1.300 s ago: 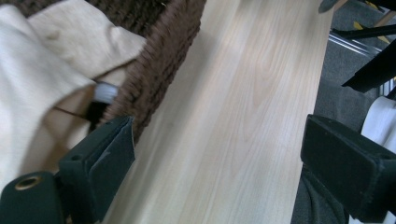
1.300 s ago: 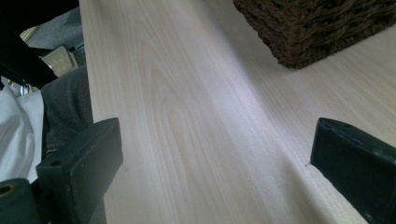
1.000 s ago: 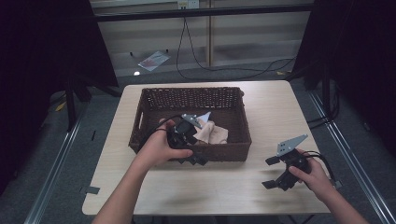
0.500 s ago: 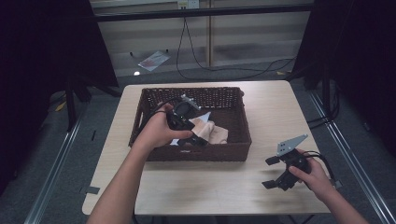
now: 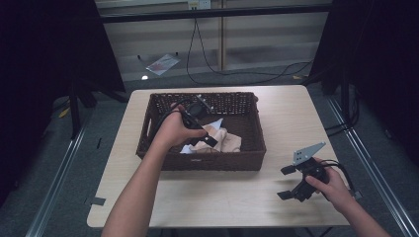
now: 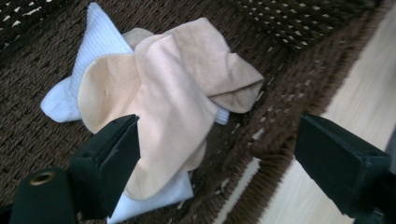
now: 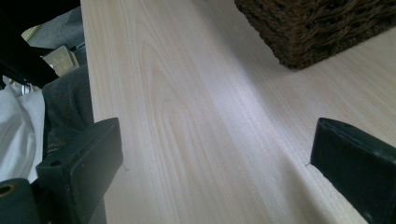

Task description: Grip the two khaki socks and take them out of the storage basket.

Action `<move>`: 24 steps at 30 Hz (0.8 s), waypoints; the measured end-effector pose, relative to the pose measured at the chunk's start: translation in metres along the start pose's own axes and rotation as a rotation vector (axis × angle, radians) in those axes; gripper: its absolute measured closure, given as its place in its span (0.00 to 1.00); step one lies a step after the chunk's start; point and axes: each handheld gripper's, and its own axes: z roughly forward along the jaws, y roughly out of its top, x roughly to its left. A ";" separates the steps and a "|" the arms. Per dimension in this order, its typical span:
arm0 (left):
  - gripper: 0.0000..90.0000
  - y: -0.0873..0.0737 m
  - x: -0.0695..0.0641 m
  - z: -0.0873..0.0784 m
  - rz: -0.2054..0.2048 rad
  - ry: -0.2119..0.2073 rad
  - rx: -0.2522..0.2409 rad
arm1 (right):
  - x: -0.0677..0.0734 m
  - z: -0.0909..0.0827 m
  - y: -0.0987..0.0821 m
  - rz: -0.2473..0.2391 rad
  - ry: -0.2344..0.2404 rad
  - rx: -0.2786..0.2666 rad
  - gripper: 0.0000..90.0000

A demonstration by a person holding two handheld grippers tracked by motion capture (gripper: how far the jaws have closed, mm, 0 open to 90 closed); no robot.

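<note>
a lab or recording studio, not a home: a plain light-wood table (image 5: 276, 113) stands alone on grey carpeted floor (image 5: 59, 187), ringed by black curtains (image 5: 44, 54) and metal floor rails (image 5: 54, 197). loose cables (image 5: 212, 64) run across the floor behind it, up to a wall socket (image 5: 193, 5).

The right gripper (image 7: 217, 158) hovers low over the bare table (image 7: 187, 116), jaws wide apart with nothing between them. A wicker basket (image 7: 322, 28) corner sits at far right.
</note>
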 end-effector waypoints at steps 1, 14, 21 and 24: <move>0.18 0.000 0.002 0.003 -0.006 0.006 0.002 | 0.000 0.000 0.000 -0.001 -0.001 -0.001 0.02; 0.32 0.002 0.016 0.036 -0.044 0.037 0.052 | 0.000 -0.001 0.000 0.001 0.002 -0.001 0.02; 0.57 -0.001 0.019 0.050 -0.053 0.020 0.099 | 0.000 -0.001 0.000 -0.001 -0.001 -0.002 0.02; 0.82 -0.001 0.019 0.048 -0.083 0.017 0.133 | 0.000 -0.001 0.000 -0.001 -0.001 -0.001 0.02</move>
